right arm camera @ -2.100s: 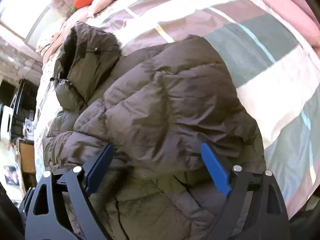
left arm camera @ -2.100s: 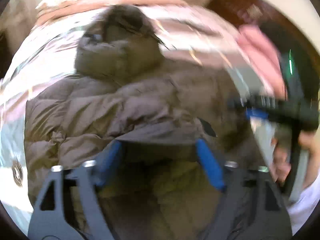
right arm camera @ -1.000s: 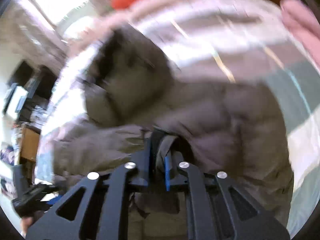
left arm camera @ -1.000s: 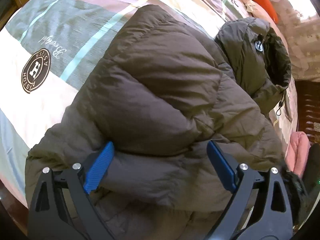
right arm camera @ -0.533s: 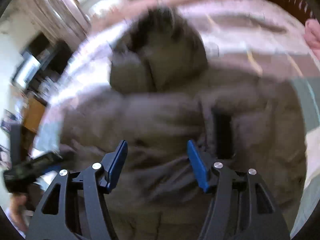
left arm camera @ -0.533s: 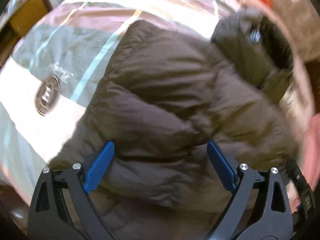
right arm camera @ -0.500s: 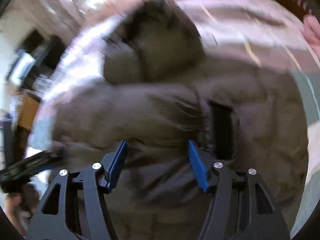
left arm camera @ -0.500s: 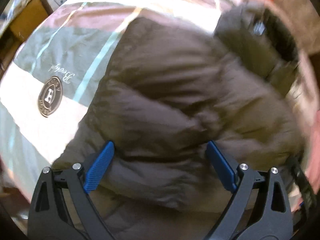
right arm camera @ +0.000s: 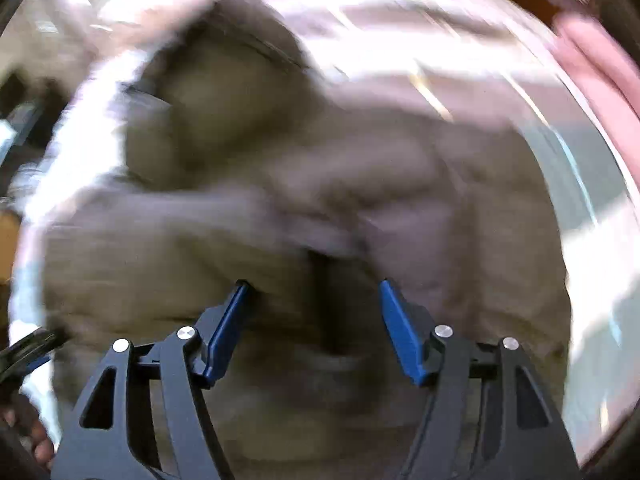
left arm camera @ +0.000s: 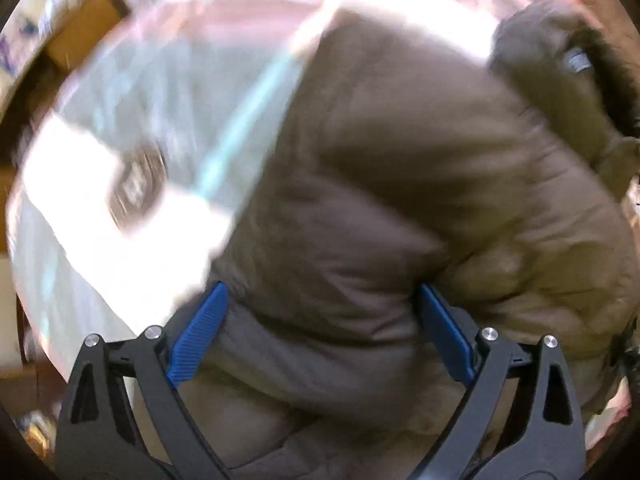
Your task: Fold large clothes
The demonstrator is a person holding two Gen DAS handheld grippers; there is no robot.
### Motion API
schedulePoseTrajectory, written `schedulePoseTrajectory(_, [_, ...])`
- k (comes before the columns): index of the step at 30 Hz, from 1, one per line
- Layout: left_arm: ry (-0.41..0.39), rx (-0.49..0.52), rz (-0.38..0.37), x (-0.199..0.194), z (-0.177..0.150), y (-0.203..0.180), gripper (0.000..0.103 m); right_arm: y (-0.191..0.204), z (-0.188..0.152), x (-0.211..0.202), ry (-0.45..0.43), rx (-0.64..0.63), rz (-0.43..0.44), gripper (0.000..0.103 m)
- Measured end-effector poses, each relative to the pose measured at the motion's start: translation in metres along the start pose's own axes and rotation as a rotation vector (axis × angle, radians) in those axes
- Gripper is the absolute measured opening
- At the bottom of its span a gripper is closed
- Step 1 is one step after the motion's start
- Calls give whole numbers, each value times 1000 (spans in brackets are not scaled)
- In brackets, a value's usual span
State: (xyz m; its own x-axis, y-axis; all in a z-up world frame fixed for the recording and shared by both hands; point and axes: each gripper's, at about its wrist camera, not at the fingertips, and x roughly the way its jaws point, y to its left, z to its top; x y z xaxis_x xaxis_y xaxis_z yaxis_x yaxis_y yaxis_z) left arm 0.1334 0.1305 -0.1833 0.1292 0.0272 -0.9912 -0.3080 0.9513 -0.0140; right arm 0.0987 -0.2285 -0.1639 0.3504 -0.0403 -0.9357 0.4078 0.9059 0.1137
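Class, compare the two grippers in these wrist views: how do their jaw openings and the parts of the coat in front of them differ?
The left gripper is spread wide across a puffy fold of the coat; the right gripper is open less far. The left one faces the coat's side beside the striped bedding; the right faces its hood. Both are open, gripping nothing.

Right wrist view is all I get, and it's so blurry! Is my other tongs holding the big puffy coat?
Observer: No. The left tongs are wide open, with a fold of the brown coat bulging between the blue pads but not pinched.
Operator: What's next to the coat over there?
Observer: The striped bedcover, with a round brown badge printed on it.
Operator: Can you see the hood too?
Observer: Yes, the hood lies at the coat's far right end, with a small pale patch on it.
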Motion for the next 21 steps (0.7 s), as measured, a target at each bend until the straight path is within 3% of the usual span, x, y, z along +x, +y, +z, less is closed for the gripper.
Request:
schedulePoseTrajectory(2, [10, -63, -44, 2, 3, 11, 96, -24, 3, 6, 29, 137, 113, 68])
schedulePoseTrajectory(3, [-9, -73, -41, -6, 4, 13, 96, -30, 3, -2, 19, 165, 124, 68])
schedulePoseTrajectory(4, [-43, -78, -32, -17, 5, 14, 96, -28, 4, -13, -19, 170, 122, 68])
schedulePoseTrajectory(6, [-160, -69, -27, -44, 3, 11, 96, -19, 5, -49, -209, 111, 101, 70])
schedulePoseTrajectory(7, [-191, -49, -33, -53, 2, 7, 96, -14, 9, -54, -244, 75, 86, 72])
schedulePoseTrajectory(8, [-172, -20, -32, -54, 2, 1, 96, -10, 11, -51, -218, 43, 52, 78])
schedulePoseTrajectory(9, [-80, -28, -40, -50, -3, -1, 96, -8, 15, -36, -113, 35, 30, 75])
schedulePoseTrajectory(10, [6, -95, -115, -52, -13, 4, 96, -15, 13, -31, -56, 105, 42, 71])
schedulePoseTrajectory(11, [48, -164, -248, -59, -22, 10, 96, -22, 10, -41, -74, 167, 108, 70])
schedulePoseTrajectory(13, [117, -213, -460, -75, -40, 7, 96, -11, 21, -65, -128, 118, 169, 70])
schedulePoseTrajectory(15, [95, -110, -474, -93, -46, -6, 96, 23, 50, -96, -216, -54, 187, 83])
schedulePoseTrajectory(17, [37, -20, -436, -105, -52, -16, 99, 41, 82, -107, -273, -118, 155, 90])
schedulePoseTrajectory(21, [9, -2, -349, -93, -55, -7, 100, 90, 189, -75, -265, -186, 41, 90])
